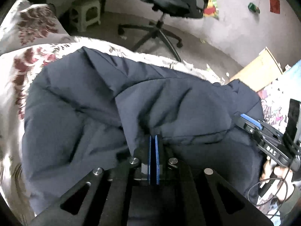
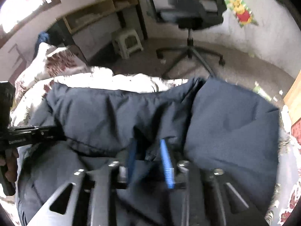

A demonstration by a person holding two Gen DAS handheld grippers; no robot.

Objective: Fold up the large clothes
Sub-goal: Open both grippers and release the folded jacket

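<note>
A dark navy padded jacket (image 1: 84, 103) lies bunched on a bed with a floral sheet (image 1: 28, 60). My left gripper (image 1: 154, 137) is shut, its blue pads pressed together on a pinch of jacket fabric, and creases run out from the tips. In the right wrist view the jacket (image 2: 225, 122) fills the middle. My right gripper (image 2: 148, 143) stands open there, blue pads apart, with a fold of the jacket lying between them. The right gripper (image 1: 244, 119) also shows at the jacket's right edge. The left gripper (image 2: 56, 132) reaches in from the left, held by a hand.
Beyond the bed stand a black office chair (image 1: 169, 0) and a pale plastic stool (image 1: 86, 13) on the floor. A floral pillow (image 1: 33, 22) sits at the far left of the bed. A brown board (image 1: 259, 71) lies at the right. A desk (image 2: 97, 13) lines the far wall.
</note>
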